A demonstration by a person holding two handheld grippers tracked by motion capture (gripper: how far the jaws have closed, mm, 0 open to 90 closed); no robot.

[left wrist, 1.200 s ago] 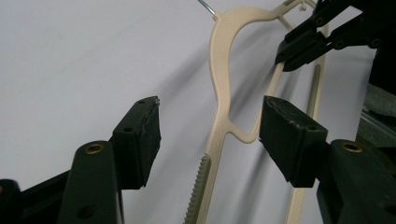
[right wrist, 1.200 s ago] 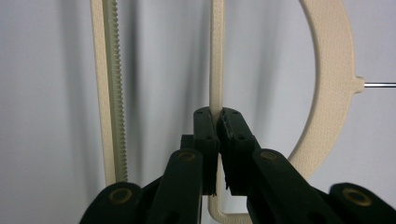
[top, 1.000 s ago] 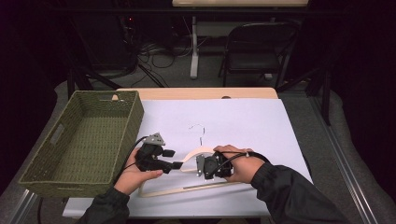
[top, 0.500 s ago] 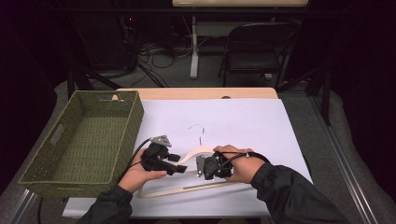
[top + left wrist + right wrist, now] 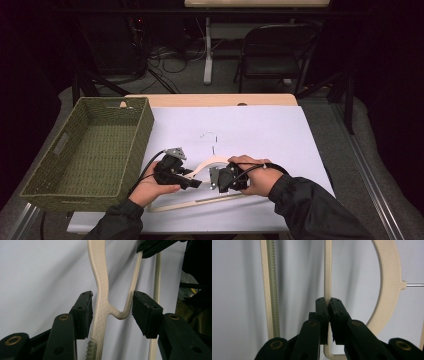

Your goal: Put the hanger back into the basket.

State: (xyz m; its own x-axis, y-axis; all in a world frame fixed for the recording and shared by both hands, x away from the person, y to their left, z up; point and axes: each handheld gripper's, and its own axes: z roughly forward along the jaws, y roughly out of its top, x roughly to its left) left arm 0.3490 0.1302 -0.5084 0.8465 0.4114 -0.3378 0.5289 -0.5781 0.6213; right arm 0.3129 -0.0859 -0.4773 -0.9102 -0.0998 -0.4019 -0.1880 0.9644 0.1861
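Dark room, folding chair (image 5: 278, 55), floor cables (image 5: 167, 52), white-topped table (image 5: 280, 125)

We note a table (image 5: 260, 100) under a white cover (image 5: 280, 135). A green woven basket (image 5: 90, 145) stands left of the left hand-held gripper (image 5: 192, 184); a cream hanger (image 5: 202, 167) lies between both hand-held grippers.

Two forearms in dark sleeves are seen entering from the bottom edge of the high view, angled inward toward each other. The left gripper (image 5: 192, 183) is held in the left hand (image 5: 150, 184), its jaws pointed toward the right hand. In the left gripper view, its pads (image 5: 83, 312) are seen apart, and the jaws have just been closing. The right gripper (image 5: 214, 178) is held in the right hand (image 5: 257, 176), facing left. In the right gripper view, its pads (image 5: 322, 308) are pressed nearly together.
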